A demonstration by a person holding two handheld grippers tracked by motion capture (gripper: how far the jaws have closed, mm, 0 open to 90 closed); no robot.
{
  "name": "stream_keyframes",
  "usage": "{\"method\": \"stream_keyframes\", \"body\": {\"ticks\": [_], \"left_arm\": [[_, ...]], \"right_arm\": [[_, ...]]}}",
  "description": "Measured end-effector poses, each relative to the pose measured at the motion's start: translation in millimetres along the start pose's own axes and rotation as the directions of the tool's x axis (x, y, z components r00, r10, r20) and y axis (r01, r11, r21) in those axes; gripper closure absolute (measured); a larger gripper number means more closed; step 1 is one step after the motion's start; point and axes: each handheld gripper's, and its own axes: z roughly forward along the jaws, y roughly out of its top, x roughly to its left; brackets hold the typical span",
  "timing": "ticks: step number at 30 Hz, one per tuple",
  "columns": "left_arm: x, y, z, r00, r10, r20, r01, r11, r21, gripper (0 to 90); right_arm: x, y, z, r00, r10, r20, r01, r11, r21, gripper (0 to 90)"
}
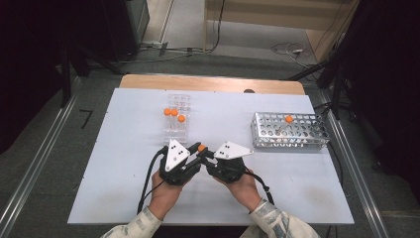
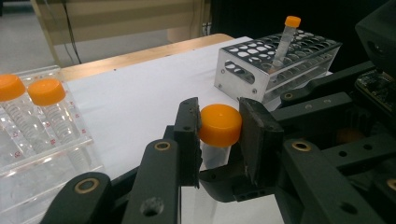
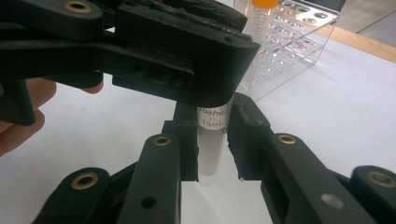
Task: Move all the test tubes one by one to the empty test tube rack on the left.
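Two black hand-held grippers meet over the near middle of the white desk (image 1: 124,163), sharing one clear plastic tube with an orange screw cap (image 2: 219,125). From the left, the left gripper (image 2: 219,135) has its jaws clamped on the orange cap itself, pads pressing either side. Just right of it, the right gripper (image 3: 212,140) is closed on the tube's clear body below the cap, where printed lettering shows between its pads. In the high view the cap sits as an orange dot between the two tools, the tube off the desk surface.

Behind the left gripper, toward the far edge, stands a clear acrylic rack (image 1: 177,121) holding three more orange-capped tubes (image 1: 174,113), upright and close together. Toward the right edge lies a perforated silver metal rack (image 1: 289,131), well apart from the grippers, with a single orange-capped tube (image 1: 288,119) leaning in one hole.
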Motion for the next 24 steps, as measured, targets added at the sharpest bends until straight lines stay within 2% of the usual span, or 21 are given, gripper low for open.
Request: {"method": "stream_keyframes", "body": {"ticks": [4,6,8,12,18,24], "left_arm": [[3.0,1.3,-3.4,0.9999,-0.008,-0.014,0.008,0.9997,-0.021,70.1],[7.0,2.3,-5.5,0.9996,-0.018,-0.023,0.018,0.9995,-0.025,70.2],[11.4,3.3,-7.3,0.9989,-0.030,-0.037,0.029,0.9991,-0.031,70.2],[16.8,5.9,-10.4,0.9980,-0.041,-0.048,0.039,0.9984,-0.042,70.2],[23.6,9.4,-13.1,0.9965,-0.051,-0.066,0.048,0.9979,-0.042,70.2],[34.1,13.7,-15.9,0.9937,-0.077,-0.081,0.074,0.9962,-0.046,70.1]], "right_arm": [[-2.6,0.6,-1.9,0.9999,0.012,0.003,-0.012,1.000,0.006,53.2],[-6.0,0.1,-5.3,0.9995,0.023,0.020,-0.023,1.000,0.013,40.7],[-11.5,-1.3,-9.4,0.9987,0.039,0.034,-0.040,0.999,0.020,33.2],[-24.2,-6.7,-19.4,0.9953,0.081,0.053,-0.082,0.996,0.018,26.0],[-41.4,-18.3,-34.7,0.9913,0.102,0.084,-0.105,0.994,0.036,20.1],[-56.3,-30.4,-54.5,0.9832,0.134,0.124,-0.139,0.990,0.033,18.2]]}}
